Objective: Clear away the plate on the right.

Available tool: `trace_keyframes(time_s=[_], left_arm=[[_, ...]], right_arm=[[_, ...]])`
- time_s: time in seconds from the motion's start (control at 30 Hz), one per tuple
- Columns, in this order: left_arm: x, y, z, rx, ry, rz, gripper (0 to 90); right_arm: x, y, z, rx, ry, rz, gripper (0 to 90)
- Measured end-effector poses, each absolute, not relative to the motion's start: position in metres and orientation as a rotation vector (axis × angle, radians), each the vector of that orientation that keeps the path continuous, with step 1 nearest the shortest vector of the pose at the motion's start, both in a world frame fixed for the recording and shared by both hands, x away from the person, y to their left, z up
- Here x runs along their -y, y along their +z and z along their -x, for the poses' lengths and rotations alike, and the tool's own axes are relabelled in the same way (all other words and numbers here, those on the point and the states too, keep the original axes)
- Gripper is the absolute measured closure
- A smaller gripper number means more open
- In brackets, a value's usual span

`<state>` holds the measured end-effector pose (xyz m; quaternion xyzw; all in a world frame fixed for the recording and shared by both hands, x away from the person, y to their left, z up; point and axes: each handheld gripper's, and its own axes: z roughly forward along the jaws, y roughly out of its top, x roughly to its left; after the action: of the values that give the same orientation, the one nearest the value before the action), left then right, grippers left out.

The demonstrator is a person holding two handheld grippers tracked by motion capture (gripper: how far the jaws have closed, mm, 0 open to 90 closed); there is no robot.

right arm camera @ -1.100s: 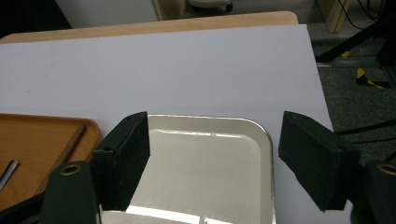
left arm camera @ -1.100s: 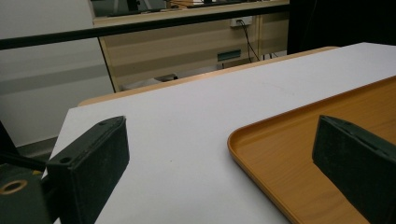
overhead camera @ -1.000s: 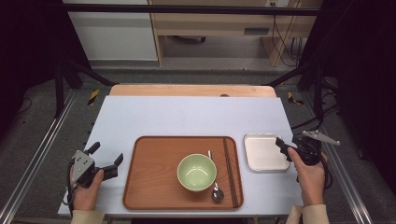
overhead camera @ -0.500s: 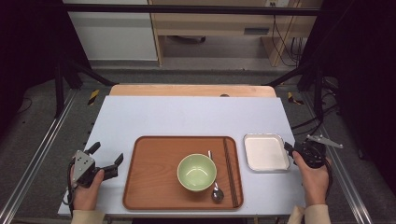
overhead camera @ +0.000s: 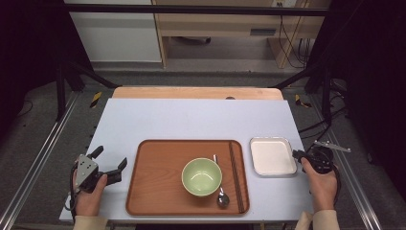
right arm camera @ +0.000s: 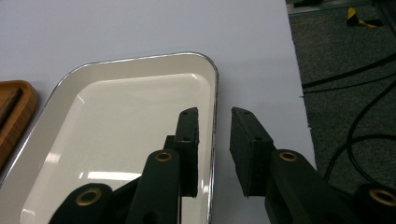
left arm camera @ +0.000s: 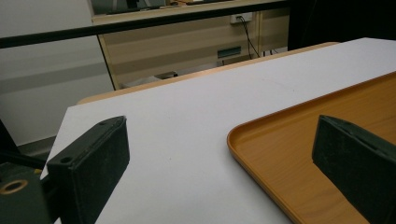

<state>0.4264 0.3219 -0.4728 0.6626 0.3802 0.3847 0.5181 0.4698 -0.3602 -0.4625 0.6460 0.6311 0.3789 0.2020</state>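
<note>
Since the earlier frame the right hand-held gripper (overhead camera: 298, 154) has dropped to the right rim of the white tray (overhead camera: 273, 156), and its jaws have just been closing, with that rim now between them. In the right gripper view one pad stands inside the white tray (right arm camera: 121, 140) and the other outside over the counter (right arm camera: 261, 70); a narrow gap remains, and contact with the rim cannot be confirmed. Judged step: taking hold of the tray by its edge. The next move calls for closing fully on the rim before any lift or slide. The left hand-held gripper (overhead camera: 109, 165) is spread wide and empty beside the wooden tray (overhead camera: 158, 191), which carries a green bowl (overhead camera: 201, 176), a spoon (overhead camera: 221, 196) and chopsticks (overhead camera: 234, 175).
</note>
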Motion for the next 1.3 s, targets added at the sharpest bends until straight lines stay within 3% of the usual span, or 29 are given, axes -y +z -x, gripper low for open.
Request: trace_keyframes(time_s=[1.3], left_arm=[[-0.32, -0.473, -0.426, -0.906, 0.93, -1.603, 3.8]], right_arm=[[0.36, -0.476, -0.474, -1.832, 1.016, -1.939, 83.2]])
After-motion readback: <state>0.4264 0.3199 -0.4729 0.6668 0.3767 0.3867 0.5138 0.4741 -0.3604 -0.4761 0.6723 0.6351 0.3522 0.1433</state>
